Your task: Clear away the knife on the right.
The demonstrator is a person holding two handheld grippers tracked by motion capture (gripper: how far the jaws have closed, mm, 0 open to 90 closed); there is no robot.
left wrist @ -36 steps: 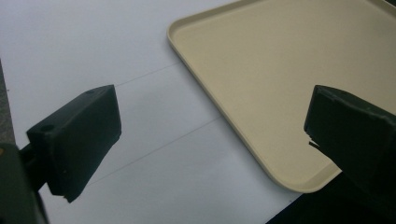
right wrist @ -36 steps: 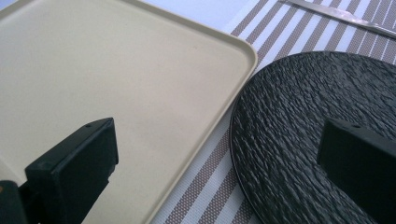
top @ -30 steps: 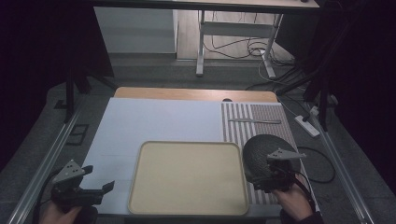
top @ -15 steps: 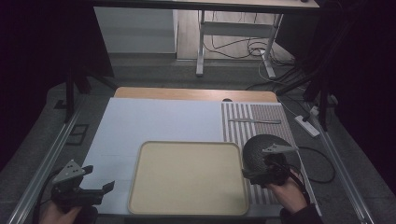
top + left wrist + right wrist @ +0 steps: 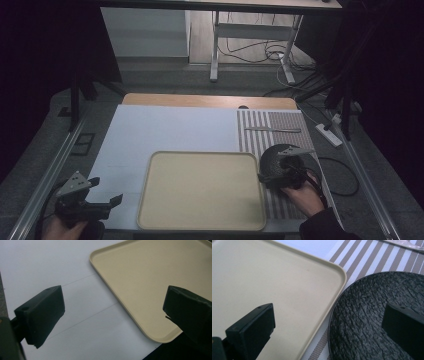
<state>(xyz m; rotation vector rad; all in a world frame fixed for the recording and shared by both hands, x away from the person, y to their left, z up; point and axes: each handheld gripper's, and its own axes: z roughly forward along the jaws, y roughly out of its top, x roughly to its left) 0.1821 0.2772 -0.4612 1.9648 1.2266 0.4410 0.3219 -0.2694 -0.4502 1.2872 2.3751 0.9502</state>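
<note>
Your right gripper (image 5: 329, 327) has its jaws spread wide, pinching nothing. One blocky matte-black finger (image 5: 252, 327) hangs over the tray (image 5: 274, 280), the other (image 5: 404, 325) over the black plate (image 5: 362, 322). The plate is round, with a rough, crackled, bark-like texture and a thin smooth rim; its edge sits just beside the tray's rounded corner, and I can't tell whether they touch. In the high view the plate (image 5: 274, 161) lies under the right gripper (image 5: 285, 170). It rests on a placemat (image 5: 372, 257) of woven brown and white stripes. Past the plate, a slim metal utensil (image 5: 272, 130) lies across the mat.

Your left gripper (image 5: 112, 307) is also spread wide and holds nothing. Between its fingers: a white sheet (image 5: 50, 270) with faint fold lines, plus the near corner of the tray (image 5: 150, 277), smooth beige plastic with a raised lip.

No readable writing or labels anywhere.
</note>
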